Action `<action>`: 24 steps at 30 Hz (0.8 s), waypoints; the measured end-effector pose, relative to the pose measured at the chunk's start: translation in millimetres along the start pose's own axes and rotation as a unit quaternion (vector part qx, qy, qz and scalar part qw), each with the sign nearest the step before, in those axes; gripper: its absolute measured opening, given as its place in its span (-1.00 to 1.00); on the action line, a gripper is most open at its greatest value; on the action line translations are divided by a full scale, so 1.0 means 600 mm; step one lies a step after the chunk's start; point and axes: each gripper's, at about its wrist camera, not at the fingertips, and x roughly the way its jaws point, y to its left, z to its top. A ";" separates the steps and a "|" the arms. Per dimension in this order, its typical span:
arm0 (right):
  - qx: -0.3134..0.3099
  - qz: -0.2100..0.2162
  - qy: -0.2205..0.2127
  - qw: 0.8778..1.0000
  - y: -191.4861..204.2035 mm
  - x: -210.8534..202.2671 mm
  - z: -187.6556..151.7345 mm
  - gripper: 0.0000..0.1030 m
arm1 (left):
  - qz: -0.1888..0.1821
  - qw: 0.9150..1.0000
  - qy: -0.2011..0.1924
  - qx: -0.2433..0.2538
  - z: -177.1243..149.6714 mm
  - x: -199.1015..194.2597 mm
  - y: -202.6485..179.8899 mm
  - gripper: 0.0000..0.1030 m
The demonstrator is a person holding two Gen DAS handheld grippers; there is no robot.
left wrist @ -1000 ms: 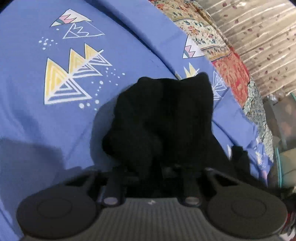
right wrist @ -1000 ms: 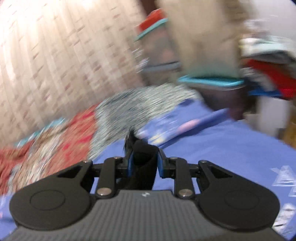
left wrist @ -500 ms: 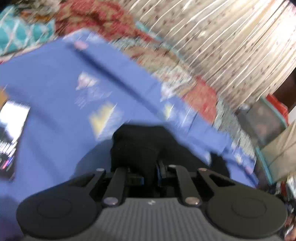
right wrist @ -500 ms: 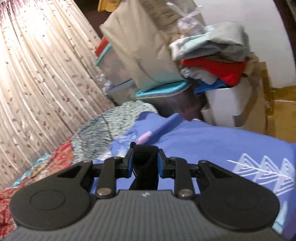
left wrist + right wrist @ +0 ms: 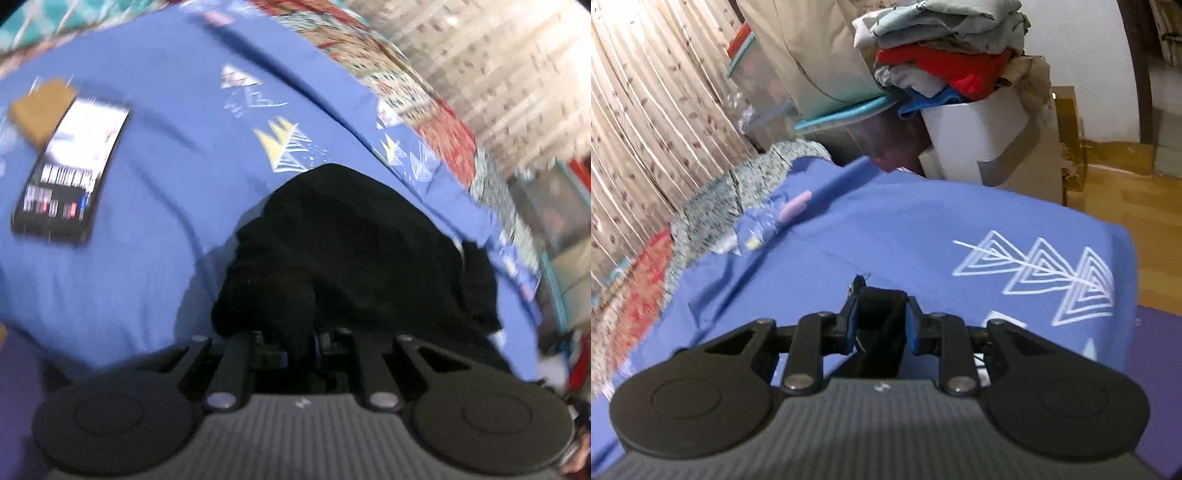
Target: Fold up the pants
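On blue bedsheet (image 5: 155,280), 12 o'clock: black pants (image 5: 354,251), soft, limp; left gripper (image 5: 299,341) and right gripper (image 5: 879,317) each clenched on a bunched edge.

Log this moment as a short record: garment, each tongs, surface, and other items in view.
garment: black pants, bunched on the sheet
left tongs: shut on the pants
right tongs: shut on a black fold of the pants
surface: blue sheet with triangle prints
phone: lying on the sheet, left of the pants, apart from them
clothes pile: stacked on a white bin beyond the sheet
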 end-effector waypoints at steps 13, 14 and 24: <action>-0.078 -0.050 -0.047 0.995 0.040 -0.024 0.021 0.12 | 0.007 0.999 -0.039 -0.002 -0.002 -0.089 0.082 -0.06; -0.103 -0.023 -0.043 0.994 0.079 -0.016 0.022 0.22 | 0.015 0.998 -0.054 -0.017 0.023 -0.090 0.089 -0.06; -0.259 0.131 0.121 0.949 0.430 0.211 -0.079 0.70 | 0.014 0.999 -0.031 0.032 0.198 0.141 -0.065 0.47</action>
